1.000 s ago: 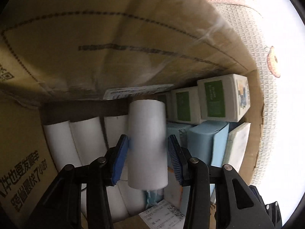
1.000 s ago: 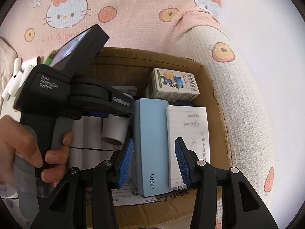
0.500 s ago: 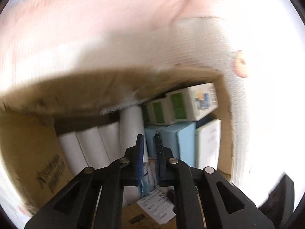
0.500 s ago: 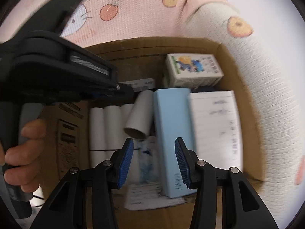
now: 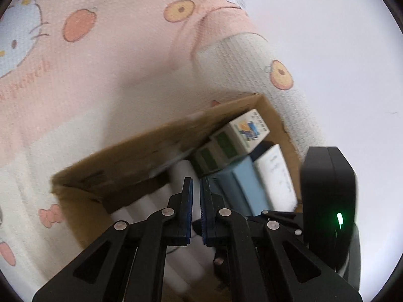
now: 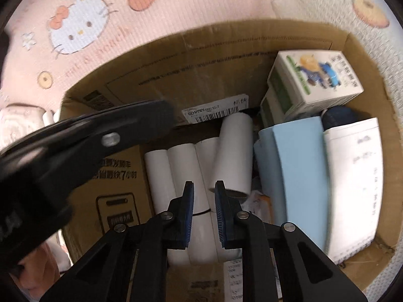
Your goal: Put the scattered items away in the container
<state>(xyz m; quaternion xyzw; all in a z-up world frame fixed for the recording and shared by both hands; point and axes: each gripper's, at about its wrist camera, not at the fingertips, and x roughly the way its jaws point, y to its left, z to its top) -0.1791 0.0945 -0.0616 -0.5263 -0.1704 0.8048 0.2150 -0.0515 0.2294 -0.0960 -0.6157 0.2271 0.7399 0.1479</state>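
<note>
— What is the setting?
— A pink cartoon-cat blanket under an open cardboard box.

— And the grippers?
— The left gripper, which clamped a white roll a second ago, has let go and lifted clear; its blue pads sit nearly together on nothing. The right gripper has narrowed to a slim empty gap.

— The roll?
— The white roll leans inside the box at twelve o'clock from the right gripper, against the laid rolls; the blue box lies at two o'clock, the cartons beyond.
</note>
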